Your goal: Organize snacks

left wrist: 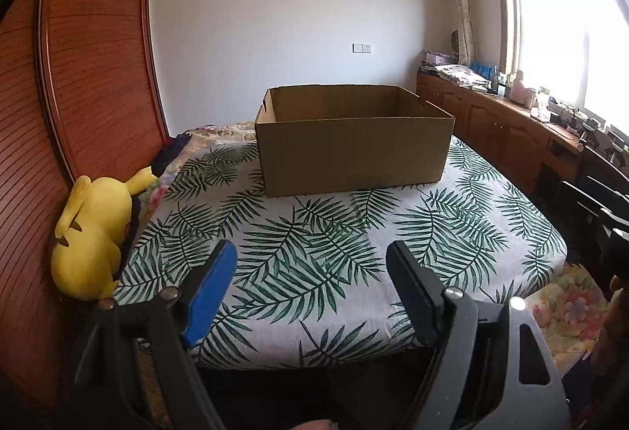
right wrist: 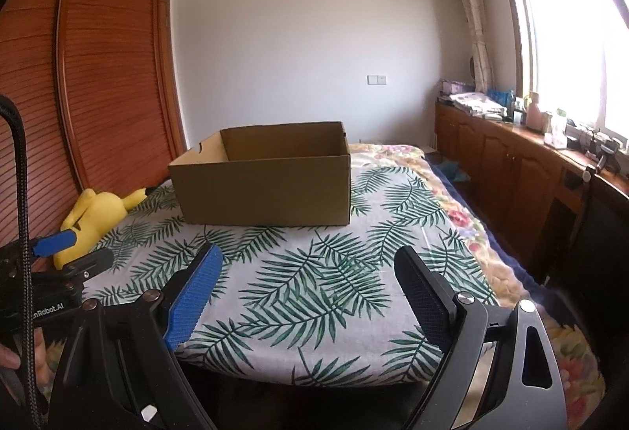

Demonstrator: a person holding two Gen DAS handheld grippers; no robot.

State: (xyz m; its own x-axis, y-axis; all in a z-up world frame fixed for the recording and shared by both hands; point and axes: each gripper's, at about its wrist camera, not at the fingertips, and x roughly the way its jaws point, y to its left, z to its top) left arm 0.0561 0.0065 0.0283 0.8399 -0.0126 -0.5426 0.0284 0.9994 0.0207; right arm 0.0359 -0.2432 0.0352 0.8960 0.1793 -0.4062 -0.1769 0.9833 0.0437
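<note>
An open brown cardboard box (left wrist: 352, 146) stands on a palm-leaf cloth (left wrist: 314, 233) that covers a raised surface; what I can see of its inside is bare. The right wrist view shows the same box (right wrist: 267, 186) further left. My left gripper (left wrist: 310, 253) hovers over the near part of the cloth, open, with nothing between its blue pads. My right gripper (right wrist: 308, 257) is open too, over the cloth in front of the box, and holds nothing. In the right wrist view the left gripper (right wrist: 70, 245) appears at the left edge. No snacks are in view.
A yellow plush toy (left wrist: 94, 229) lies at the left against a wooden slatted wardrobe (left wrist: 90, 76). A floral bedspread (right wrist: 452, 202) extends to the right. Low wooden cabinets (right wrist: 511, 162) with clutter run under the window on the right.
</note>
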